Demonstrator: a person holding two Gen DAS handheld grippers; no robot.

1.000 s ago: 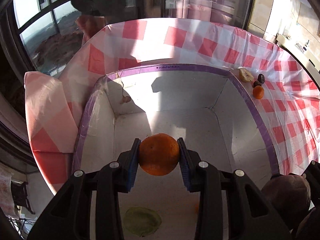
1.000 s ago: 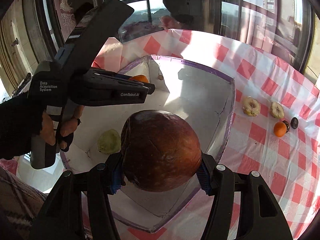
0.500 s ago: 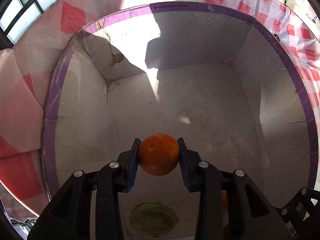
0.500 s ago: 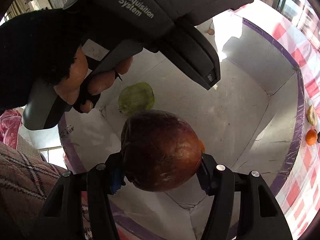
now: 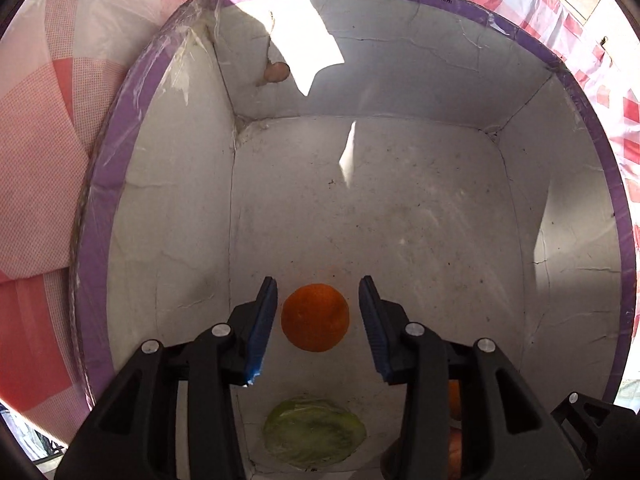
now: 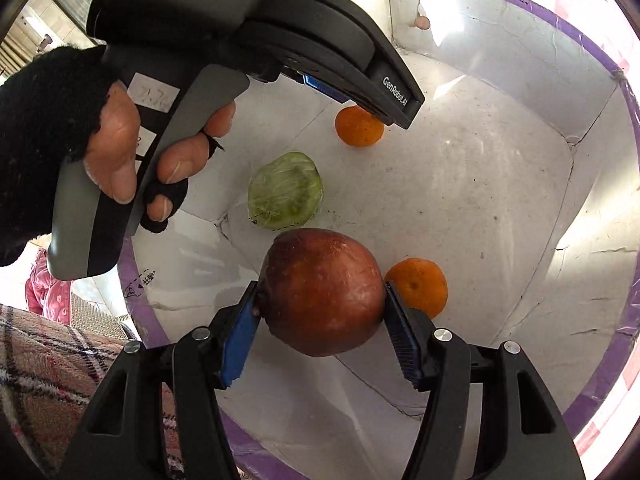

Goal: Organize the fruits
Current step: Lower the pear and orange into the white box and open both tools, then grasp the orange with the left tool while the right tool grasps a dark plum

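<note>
In the left wrist view my left gripper (image 5: 318, 280) points down into a white box with a purple rim (image 5: 616, 200). Its jaws are opening, and a small orange (image 5: 315, 317) lies on the box floor between them with a gap on each side. My right gripper (image 6: 320, 284) holds a large red-brown fruit (image 6: 322, 292) at its fingertips low in the same box (image 6: 480, 184). Its jaws are opening, though both pad tips still touch the fruit. A second orange (image 6: 418, 286) and a green fruit (image 6: 285, 191) lie on the floor nearby.
A red and white checked cloth (image 5: 48, 140) lies under the box. A small pinkish lump (image 5: 276, 73) sticks to the far wall. A gloved hand (image 6: 60, 112) holds the left gripper over the box's left side. Plaid fabric (image 6: 48, 380) lies at the lower left.
Both grippers sank deeper into the box. The left jaws parted and let go of the orange, which now rests on the floor. The red-brown fruit slid out toward the right fingertips.
</note>
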